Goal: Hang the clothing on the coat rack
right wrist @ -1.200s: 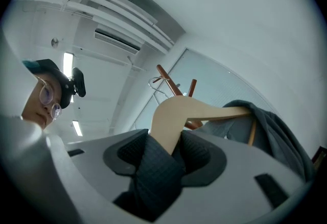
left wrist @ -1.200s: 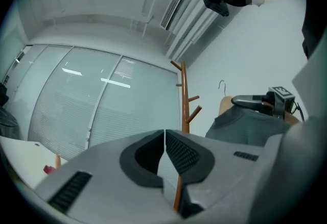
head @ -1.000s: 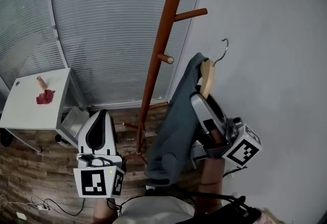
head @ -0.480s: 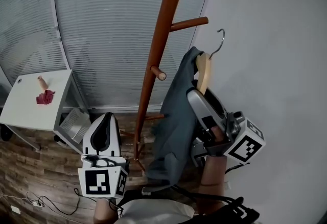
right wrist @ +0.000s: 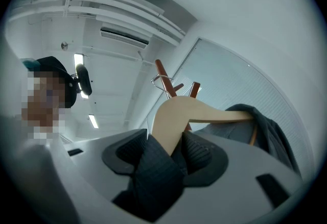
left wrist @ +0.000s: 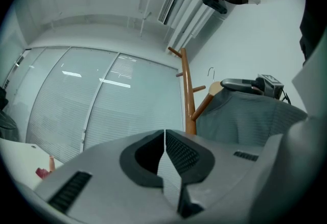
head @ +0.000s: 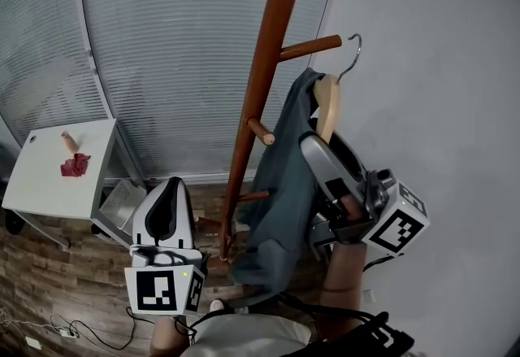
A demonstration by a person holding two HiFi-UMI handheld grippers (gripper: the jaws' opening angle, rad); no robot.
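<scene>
A grey garment (head: 284,193) hangs from a wooden hanger (head: 327,107) with a metal hook (head: 354,54). My right gripper (head: 321,144) grips the hanger's shoulder from below. In the right gripper view the jaws (right wrist: 171,149) are opening, with the pale wood (right wrist: 189,113) and dark cloth (right wrist: 153,177) still pressed between the pads. The hook sits just right of the tip of the upper peg (head: 313,46) on the brown coat rack (head: 268,79); I cannot tell whether it touches. My left gripper (head: 165,201) is low at the left, shut and empty (left wrist: 164,139).
A lower peg (head: 262,132) juts from the pole beside the garment. A white table (head: 49,176) at the left carries a red cloth (head: 73,166). Blinds cover the glass wall behind; a plain white wall stands at the right. Cables lie on the wooden floor (head: 49,298).
The hanger and garment have risen, and the hook has come up level with the upper peg's tip. The left gripper has stayed low at the left.
</scene>
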